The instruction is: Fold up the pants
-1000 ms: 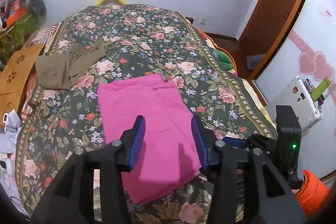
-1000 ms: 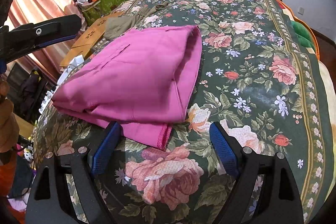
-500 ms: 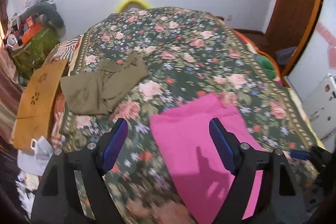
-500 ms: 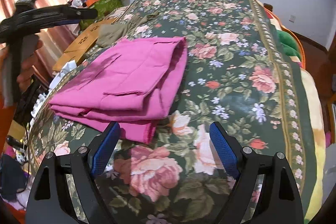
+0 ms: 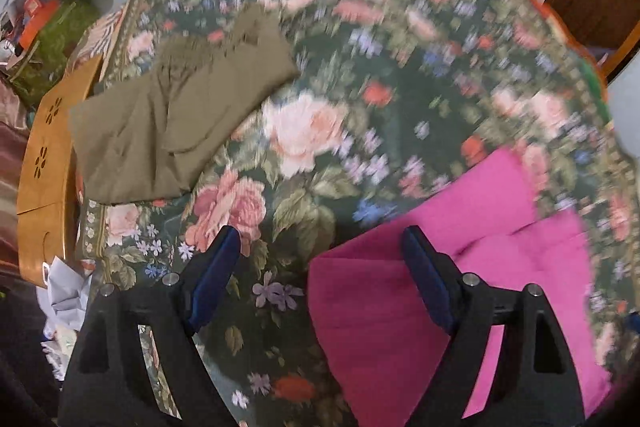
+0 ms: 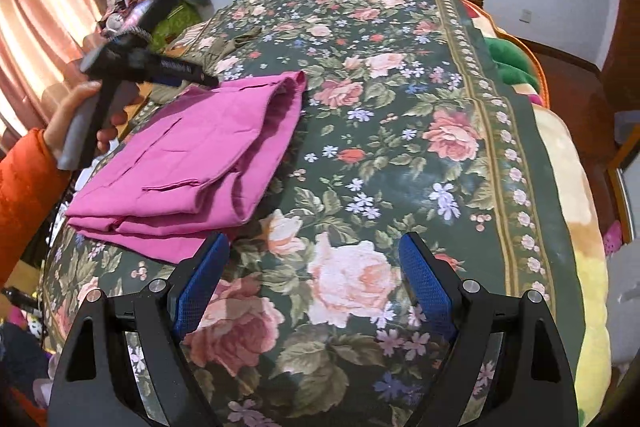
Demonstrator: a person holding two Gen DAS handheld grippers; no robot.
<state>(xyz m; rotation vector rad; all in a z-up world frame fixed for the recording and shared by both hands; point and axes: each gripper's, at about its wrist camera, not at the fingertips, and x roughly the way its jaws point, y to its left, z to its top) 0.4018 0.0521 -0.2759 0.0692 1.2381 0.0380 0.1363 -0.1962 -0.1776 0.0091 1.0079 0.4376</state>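
My left gripper (image 5: 320, 269) hangs above the floral bedspread (image 5: 360, 75) with its jaws spread wide and nothing between them. My right gripper (image 6: 314, 273) is likewise spread wide and empty, low over the bedspread's near end. The pink pants (image 6: 188, 167) lie folded in a flat stack on the bedspread, to the left of my right gripper; their long axis runs from the near left corner away toward the far right, with the open layered edge facing right. In the left wrist view the pink pants (image 5: 460, 287) sit under and beyond the right finger. A second, olive garment (image 5: 172, 115) lies crumpled at the bedspread's left edge, well apart from the pink stack. That view is blurred.
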